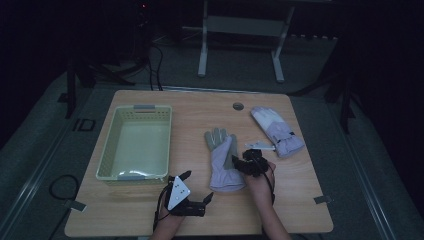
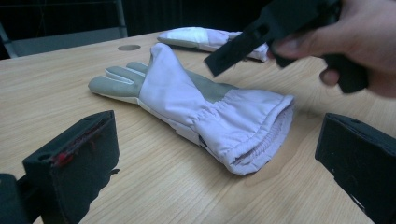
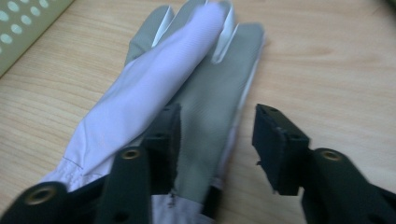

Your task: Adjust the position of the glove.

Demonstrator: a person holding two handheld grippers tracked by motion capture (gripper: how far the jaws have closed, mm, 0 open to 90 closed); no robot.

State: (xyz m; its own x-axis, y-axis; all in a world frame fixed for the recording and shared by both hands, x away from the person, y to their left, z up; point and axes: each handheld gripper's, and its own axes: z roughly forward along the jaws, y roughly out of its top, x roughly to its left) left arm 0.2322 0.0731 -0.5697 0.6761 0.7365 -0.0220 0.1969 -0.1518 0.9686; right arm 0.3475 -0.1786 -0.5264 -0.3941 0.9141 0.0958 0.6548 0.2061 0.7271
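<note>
Right now my right gripper (image 1: 242,161) hangs over the near glove (image 1: 223,159), which lies flat in the middle of the table (image 1: 200,105) with its fingers pointing away from me and its cuff toward me. Its jaws stand partly apart and hold nothing; in the right gripper view the left jaw sits over the grey palm and the right jaw over bare wood just beside the glove's edge. My left gripper (image 1: 197,187) rests near the front edge, wide open and empty, aimed at the glove's cuff. A second glove (image 1: 276,131) lies well apart at the far right, and a pale basket (image 1: 135,142) stands to the left.
</note>
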